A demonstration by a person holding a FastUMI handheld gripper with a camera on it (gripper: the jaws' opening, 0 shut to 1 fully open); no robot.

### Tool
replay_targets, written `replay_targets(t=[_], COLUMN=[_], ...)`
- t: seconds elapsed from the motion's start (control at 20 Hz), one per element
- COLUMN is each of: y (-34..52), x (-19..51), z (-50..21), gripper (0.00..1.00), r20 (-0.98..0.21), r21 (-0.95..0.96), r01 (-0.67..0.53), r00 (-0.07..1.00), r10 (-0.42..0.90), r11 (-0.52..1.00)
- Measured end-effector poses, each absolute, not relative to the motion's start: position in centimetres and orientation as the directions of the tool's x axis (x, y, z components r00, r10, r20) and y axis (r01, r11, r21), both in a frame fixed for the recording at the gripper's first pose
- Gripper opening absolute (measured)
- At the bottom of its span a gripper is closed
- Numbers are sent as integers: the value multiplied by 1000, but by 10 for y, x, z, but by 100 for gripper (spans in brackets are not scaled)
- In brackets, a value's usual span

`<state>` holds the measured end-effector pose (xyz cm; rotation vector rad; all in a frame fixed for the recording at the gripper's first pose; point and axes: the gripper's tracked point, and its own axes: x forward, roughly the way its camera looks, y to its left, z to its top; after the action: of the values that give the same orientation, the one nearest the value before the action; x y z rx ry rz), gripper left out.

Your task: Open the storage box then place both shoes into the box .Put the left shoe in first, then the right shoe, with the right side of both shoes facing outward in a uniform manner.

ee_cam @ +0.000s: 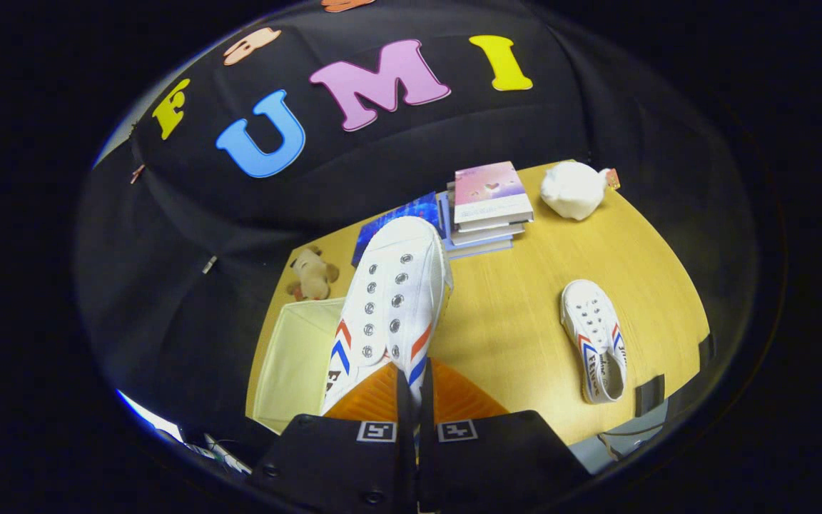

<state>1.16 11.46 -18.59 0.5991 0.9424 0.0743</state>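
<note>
My gripper [414,389] is shut on the heel rim of a white canvas shoe [393,300] with red and blue stripes, held up in the air with its toe pointing away from me. Below and to the left of the held shoe stands the open cream storage box [290,364], its inside bare where it shows. The second white shoe [594,335] lies on the wooden table [511,321] off to the right of the fingers, toe pointing away, opening toward me.
A stack of books [486,207] sits beyond the held shoe, with a blue book [400,214] beside it. A white plush toy [574,189] lies at the far right corner. A small brown plush [311,275] rests behind the box.
</note>
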Motion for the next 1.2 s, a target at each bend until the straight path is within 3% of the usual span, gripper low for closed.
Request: replay_targets(t=[0.3,0.65,1.2], y=[200,287,340], x=[33,15,2], z=[-144,-198,-292], gripper=[6,6,6], r20=[-679,-740,-891], r21=[626,613,411], r01=[156,175,137], r00=[591,470,270], r10=[436,482,366], r11=[764,771,901])
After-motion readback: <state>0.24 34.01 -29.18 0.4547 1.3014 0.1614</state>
